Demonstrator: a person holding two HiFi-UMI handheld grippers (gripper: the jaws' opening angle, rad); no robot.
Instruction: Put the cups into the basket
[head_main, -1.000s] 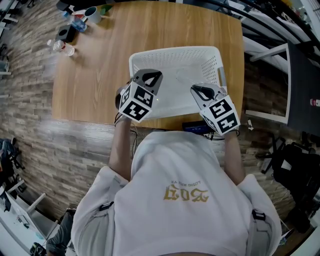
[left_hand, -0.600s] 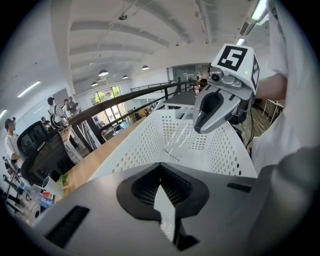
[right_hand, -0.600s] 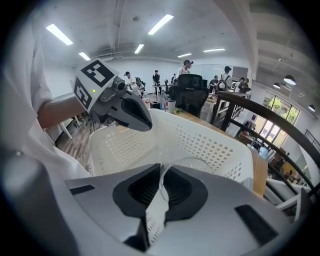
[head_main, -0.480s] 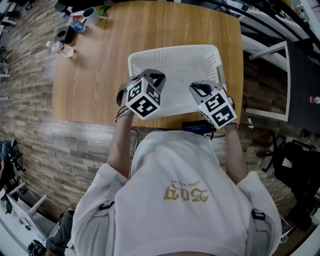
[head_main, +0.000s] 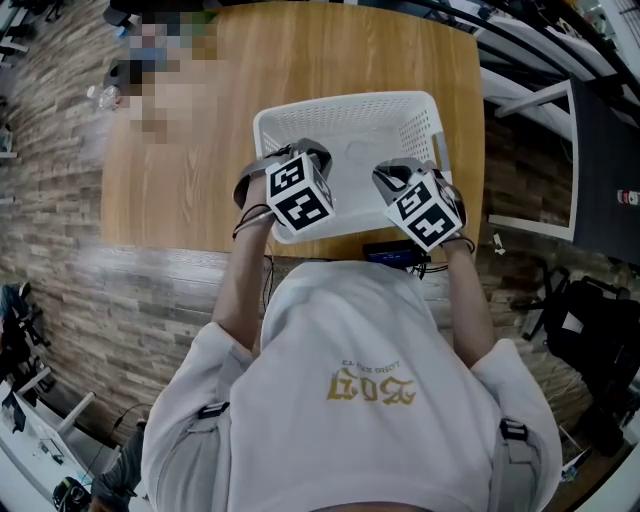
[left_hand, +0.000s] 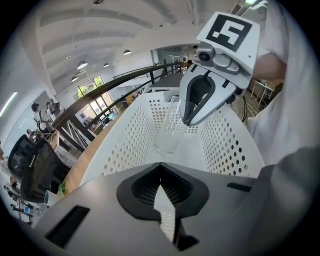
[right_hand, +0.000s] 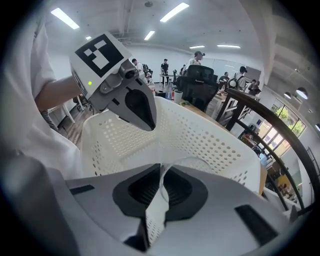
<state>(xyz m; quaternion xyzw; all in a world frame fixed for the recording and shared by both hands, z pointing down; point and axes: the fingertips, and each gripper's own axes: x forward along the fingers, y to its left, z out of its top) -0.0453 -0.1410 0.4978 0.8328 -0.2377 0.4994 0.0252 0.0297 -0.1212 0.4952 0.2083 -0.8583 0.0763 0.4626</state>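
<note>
A white perforated basket (head_main: 425, 125) stands on the wooden table (head_main: 200, 150). Inside it a clear cup (left_hand: 169, 134) stands upright, and it is faint in the head view. My right gripper (head_main: 386, 178) reaches in from the near right and is shut on the cup's rim (right_hand: 186, 162); the thin wall sits pinched between its jaws (right_hand: 159, 192). My left gripper (head_main: 308, 153) hovers over the basket's near left part. Its jaws (left_hand: 161, 197) are shut with nothing between them. It points at the cup and at the right gripper (left_hand: 196, 110), and it shows in the right gripper view (right_hand: 137, 107).
A mosaic patch covers the table's far left corner, where a small bottle (head_main: 100, 96) lies at the edge. A dark device (head_main: 392, 254) lies at the table's near edge. A white frame (head_main: 545, 165) stands to the right. Office chairs (right_hand: 200, 90) and people stand beyond.
Both grippers have moved a little farther over the basket and closer together, the left one shifting right. The right gripper keeps its hold on the cup.
</note>
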